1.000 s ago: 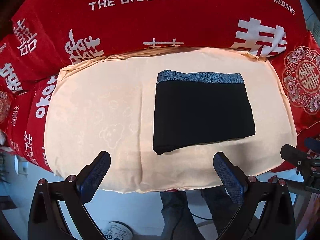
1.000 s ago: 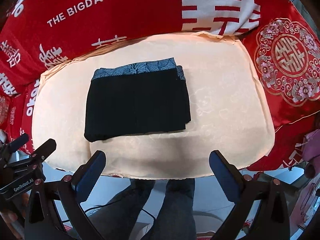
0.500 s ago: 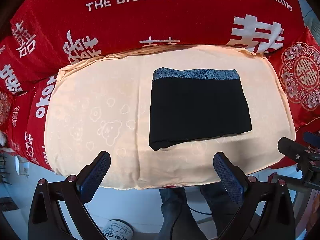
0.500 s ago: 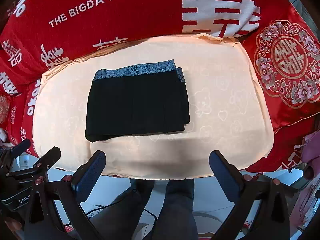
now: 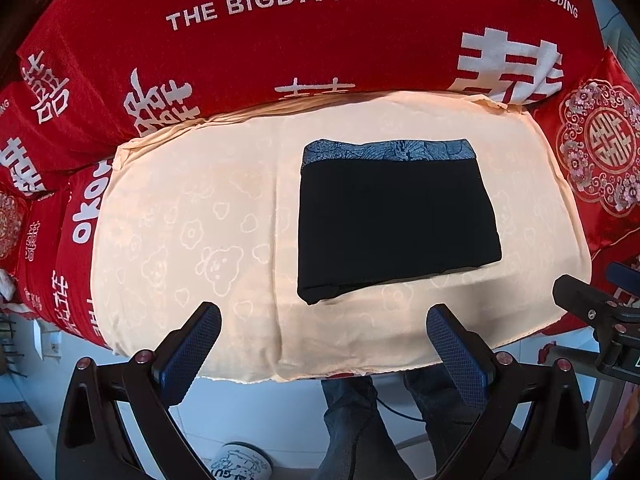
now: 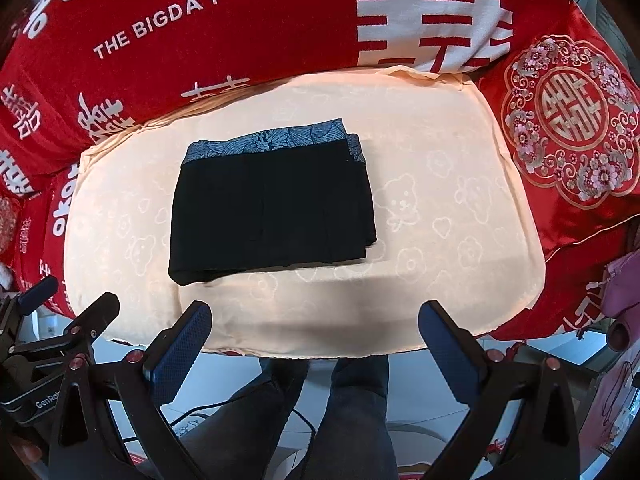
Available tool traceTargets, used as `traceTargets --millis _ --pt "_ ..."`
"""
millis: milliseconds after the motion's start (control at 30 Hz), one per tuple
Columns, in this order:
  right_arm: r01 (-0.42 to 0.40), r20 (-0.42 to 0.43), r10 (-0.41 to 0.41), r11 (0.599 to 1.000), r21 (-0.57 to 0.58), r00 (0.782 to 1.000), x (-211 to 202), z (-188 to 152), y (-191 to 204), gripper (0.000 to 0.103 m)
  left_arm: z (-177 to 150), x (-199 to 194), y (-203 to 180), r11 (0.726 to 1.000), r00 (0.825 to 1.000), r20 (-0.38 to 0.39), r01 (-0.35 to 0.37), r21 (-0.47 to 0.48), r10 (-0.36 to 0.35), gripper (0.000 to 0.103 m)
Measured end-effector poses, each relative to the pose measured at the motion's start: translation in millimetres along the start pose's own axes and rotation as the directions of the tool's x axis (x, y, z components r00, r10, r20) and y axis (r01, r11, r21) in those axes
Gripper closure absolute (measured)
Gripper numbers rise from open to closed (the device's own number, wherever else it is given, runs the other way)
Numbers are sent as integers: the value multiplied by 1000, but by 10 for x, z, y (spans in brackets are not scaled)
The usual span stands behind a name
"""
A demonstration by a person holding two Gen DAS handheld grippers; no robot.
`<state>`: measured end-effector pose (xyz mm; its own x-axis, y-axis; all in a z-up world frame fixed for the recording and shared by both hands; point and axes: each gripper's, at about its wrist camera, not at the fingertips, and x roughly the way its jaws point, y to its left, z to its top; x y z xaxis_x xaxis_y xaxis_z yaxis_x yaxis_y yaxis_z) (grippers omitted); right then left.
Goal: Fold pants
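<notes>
Two grippers, each with its fingers spread wide and holding nothing, hang over the near edge of a peach cushion (image 5: 192, 240). Left wrist view: the left gripper (image 5: 324, 344) fills the bottom of the frame, its blue-padded fingertips (image 5: 192, 344) apart from the fabric. The folded pants (image 5: 394, 220) lie right of centre, above and between the two fingers, well apart from both. They form a compact black rectangle with a blue patterned waistband (image 5: 386, 152) along the upper edge; the lower left corner shows stacked layers. At the right edge of this frame the right gripper (image 5: 596, 312) appears in part, beside the cushion's right end.

Right wrist view: the right gripper (image 6: 316, 340) occupies the bottom of the frame, its fingers likewise parted. Here the pants (image 6: 272, 208) sit left of centre, above the left finger, clear of it, with the waistband (image 6: 272, 142) toward the upper edge and layered edges visible at the right side. The left gripper (image 6: 60, 328) shows at the lower left.

A red cover (image 6: 224, 40) with white lettering, including "THE BIGDAY", rises behind the cushion. A person's legs (image 6: 352, 408) in dark trousers stand below the cushion edge.
</notes>
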<state>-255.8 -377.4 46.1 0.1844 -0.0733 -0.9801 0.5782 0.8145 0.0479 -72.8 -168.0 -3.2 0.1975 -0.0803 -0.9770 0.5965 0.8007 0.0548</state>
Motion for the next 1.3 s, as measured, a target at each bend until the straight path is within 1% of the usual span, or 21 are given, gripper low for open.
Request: traceTargets --millis 967,1167,1300 --pt "6 -4 -6 999 -33 1000 22 108 49 0 83 15 -51 1000 1000 -4 13 -22 -13 0" --pt "8 -2 -8 999 -32 1000 21 110 49 0 82 -13 -55 999 999 11 35 -36 -35 0" --pt "9 1 -9 999 -32 1000 18 131 47 0 83 -32 -70 999 999 17 31 -38 -30 0"
